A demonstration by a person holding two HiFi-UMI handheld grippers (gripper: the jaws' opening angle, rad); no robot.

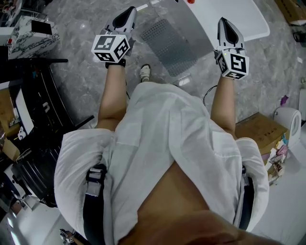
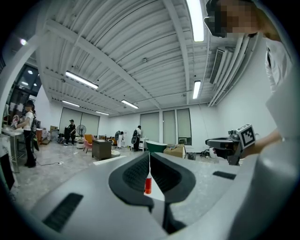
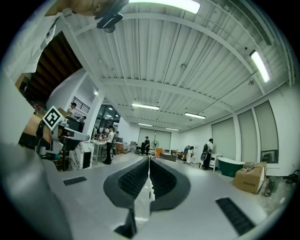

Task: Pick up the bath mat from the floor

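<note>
Mat first: the bath mat (image 1: 168,45) lies flat on the grey floor (image 1: 81,38) ahead of me. In the head view it sits between the two grippers, its near edge just past my shoe (image 1: 145,72) and its right side beside a white rounded object (image 1: 239,19). Its surface looks dotted, so I judge it a light, floppy, rubbery sheet that may cling to the smooth floor and sag or fold once lifted. The left gripper (image 1: 129,12) has its jaws pressed together with nothing between them, and the right gripper (image 1: 224,23) is the same. Both point level out into the room, not down at the mat. I would open both, drop to the near edge, pinch it toward its two corners and peel upward slowly, since one central grip would probably let it droop
</note>
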